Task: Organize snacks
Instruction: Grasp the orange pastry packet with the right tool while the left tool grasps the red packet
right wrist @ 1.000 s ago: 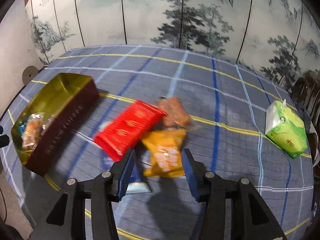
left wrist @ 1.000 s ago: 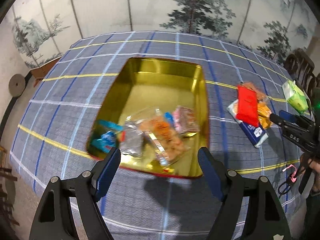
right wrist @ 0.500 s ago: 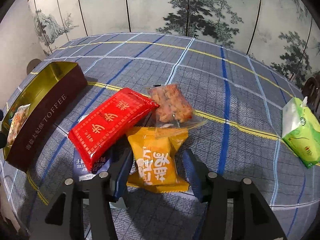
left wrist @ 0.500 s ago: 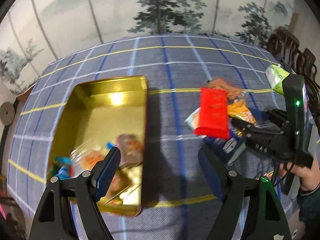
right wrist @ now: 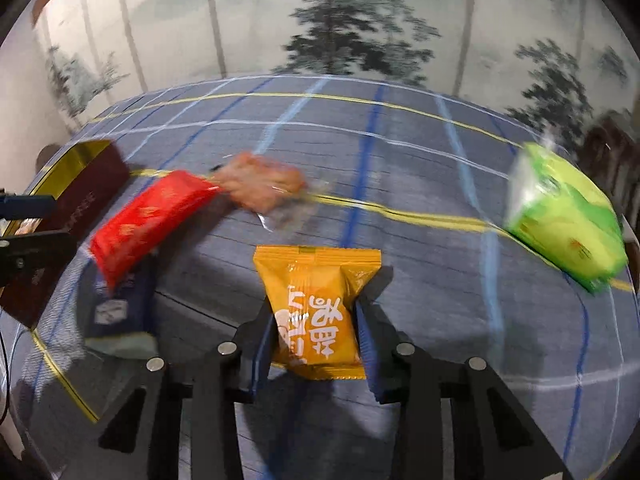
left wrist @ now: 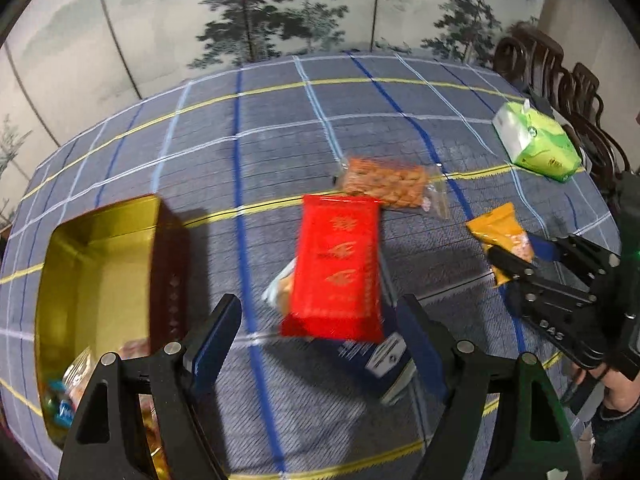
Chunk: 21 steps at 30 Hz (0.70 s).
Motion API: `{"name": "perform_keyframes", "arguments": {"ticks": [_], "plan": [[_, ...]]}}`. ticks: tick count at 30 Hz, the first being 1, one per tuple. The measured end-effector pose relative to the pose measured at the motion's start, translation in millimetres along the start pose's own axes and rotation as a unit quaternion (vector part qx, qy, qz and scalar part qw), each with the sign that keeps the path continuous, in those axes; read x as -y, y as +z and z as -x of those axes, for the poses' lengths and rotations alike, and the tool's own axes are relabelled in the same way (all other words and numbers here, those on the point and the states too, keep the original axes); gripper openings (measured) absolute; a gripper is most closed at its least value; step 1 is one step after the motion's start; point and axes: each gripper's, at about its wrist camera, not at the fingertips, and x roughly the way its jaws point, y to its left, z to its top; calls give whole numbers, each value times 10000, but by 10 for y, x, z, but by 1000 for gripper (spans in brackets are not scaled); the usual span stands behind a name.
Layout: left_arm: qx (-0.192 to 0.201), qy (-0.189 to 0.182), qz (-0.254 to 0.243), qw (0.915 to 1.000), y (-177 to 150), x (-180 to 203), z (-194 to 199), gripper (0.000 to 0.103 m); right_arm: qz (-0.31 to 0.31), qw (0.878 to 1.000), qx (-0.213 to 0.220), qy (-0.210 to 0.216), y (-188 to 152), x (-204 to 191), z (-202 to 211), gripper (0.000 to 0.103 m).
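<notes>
My right gripper (right wrist: 316,344) is shut on an orange snack packet (right wrist: 316,304) and holds it off the pile; it shows in the left wrist view (left wrist: 500,236) too, in that gripper (left wrist: 516,260). My left gripper (left wrist: 320,340) is open and empty above a red packet (left wrist: 338,264), which lies on a blue packet (left wrist: 376,354). A clear bag of orange snacks (left wrist: 386,180) lies behind it. The gold tin (left wrist: 96,264) at the left holds several snacks at its near end (left wrist: 76,376).
A green tissue pack (left wrist: 536,148) lies at the far right of the blue checked tablecloth (left wrist: 280,120). Dark chairs (left wrist: 560,76) stand beyond the table's right edge. A painted folding screen stands behind the table.
My right gripper has closed on the orange packet and pulled it away from the pile. My left gripper has swung right from over the tin to over the red packet.
</notes>
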Motion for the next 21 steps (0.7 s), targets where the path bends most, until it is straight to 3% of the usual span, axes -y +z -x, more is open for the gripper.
{"name": "perform_keyframes", "arguments": {"ticks": [14, 16, 19, 21], "plan": [[-400, 181, 21, 9990, 241, 23, -466, 77, -323, 9993, 192, 2, -91, 217, 36, 38], [-451, 204, 22, 9988, 257, 22, -512, 73, -321, 9993, 192, 2, -96, 213, 35, 39], [-548, 83, 68, 9984, 257, 12, -553, 59, -336, 9992, 194, 17, -97, 220, 39, 39], [-469, 230, 10, 9986, 244, 18, -534, 47, -339, 9992, 195, 23, -104, 219, 43, 39]]}}
